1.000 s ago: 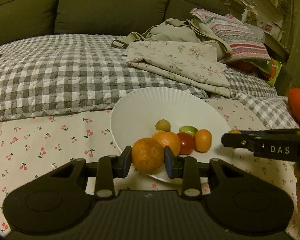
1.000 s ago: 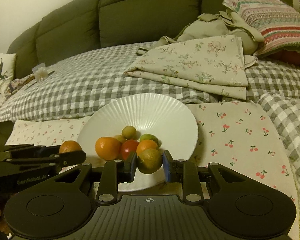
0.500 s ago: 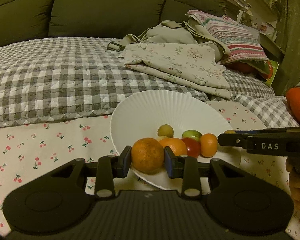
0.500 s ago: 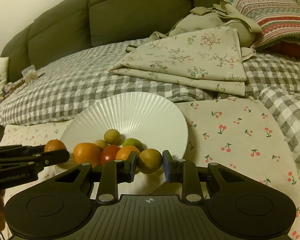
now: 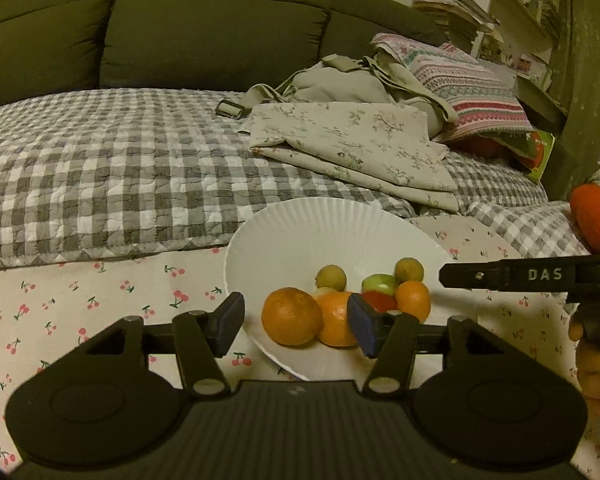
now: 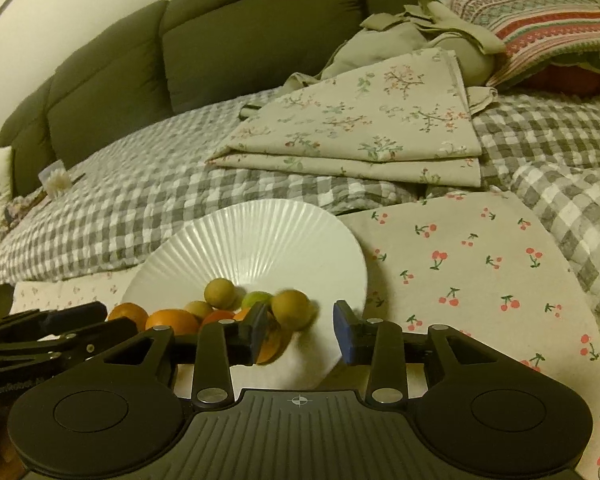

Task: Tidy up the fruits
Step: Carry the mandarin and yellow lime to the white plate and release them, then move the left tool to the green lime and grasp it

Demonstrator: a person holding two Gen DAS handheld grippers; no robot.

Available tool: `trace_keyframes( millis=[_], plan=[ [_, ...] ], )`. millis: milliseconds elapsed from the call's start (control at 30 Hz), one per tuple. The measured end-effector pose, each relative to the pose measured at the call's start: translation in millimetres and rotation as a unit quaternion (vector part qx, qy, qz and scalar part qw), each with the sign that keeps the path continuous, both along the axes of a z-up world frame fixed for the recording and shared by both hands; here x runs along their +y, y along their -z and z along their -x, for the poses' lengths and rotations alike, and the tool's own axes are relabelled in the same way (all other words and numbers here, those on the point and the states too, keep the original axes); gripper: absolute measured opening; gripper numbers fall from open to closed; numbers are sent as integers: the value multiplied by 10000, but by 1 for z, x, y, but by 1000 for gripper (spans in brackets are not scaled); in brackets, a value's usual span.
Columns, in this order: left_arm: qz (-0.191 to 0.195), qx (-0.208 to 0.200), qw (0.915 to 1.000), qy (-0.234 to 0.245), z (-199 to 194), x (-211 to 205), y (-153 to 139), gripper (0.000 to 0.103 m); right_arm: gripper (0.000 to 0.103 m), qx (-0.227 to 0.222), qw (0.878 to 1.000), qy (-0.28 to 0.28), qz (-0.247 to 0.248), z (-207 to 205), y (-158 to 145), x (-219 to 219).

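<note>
Both grippers have just been opening, and I see each fruit freed onto the plate [image 5: 300, 232]. From my left wrist view, the left gripper [image 5: 296, 326] stands open around one big orange [image 5: 291, 316], touching neither pad; I count seven fruits on the plate. From my right wrist view, the right gripper [image 6: 300, 326] is open, one yellowish fruit [image 6: 291, 309] blurred between its fingers, just inside the plate's near rim.

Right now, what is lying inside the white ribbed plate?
The white ribbed plate holds two oranges, a smaller orange fruit, a red fruit, a green one and small yellowish fruits. Anything beneath this pile is covered.
</note>
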State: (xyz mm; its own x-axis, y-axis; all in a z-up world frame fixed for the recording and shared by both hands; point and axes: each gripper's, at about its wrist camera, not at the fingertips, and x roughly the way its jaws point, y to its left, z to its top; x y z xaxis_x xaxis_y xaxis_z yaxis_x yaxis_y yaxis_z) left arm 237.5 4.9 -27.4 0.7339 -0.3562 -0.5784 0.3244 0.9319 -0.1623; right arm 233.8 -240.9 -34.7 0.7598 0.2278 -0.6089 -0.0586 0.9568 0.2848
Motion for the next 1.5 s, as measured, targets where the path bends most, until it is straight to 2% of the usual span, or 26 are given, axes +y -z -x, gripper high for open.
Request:
trace_keyframes(
  millis=[233, 633, 967, 1067, 1200, 1333, 1500],
  plan=[
    [113, 65, 9997, -182, 5, 11, -6, 56, 36, 48, 9997, 92, -205, 4, -8, -4],
    [225, 207, 9986, -421, 34, 34, -21, 56, 36, 3, 9998, -37, -177, 27, -31, 6],
    [195, 329, 9987, -349, 64, 31, -25, 57, 38, -159, 9994, -285, -125, 57, -54, 17],
    [176, 444, 9983, -341, 72, 28, -22, 57, 41, -157, 9989, -397, -199, 63, -58, 22],
    [257, 641, 9970, -335, 77, 23, -18, 57, 41, -189, 9985, -509, -55, 76, -62, 29],
    [314, 847, 9948, -473, 80, 23, -12, 63, 41, -197, 9980, -590, 62, 86, -65, 33],
    [493, 1017, 9917, -620, 78, 27, -4, 64, 45, -136, 9974, -674, 201, 93, -65, 37]
  ],
)
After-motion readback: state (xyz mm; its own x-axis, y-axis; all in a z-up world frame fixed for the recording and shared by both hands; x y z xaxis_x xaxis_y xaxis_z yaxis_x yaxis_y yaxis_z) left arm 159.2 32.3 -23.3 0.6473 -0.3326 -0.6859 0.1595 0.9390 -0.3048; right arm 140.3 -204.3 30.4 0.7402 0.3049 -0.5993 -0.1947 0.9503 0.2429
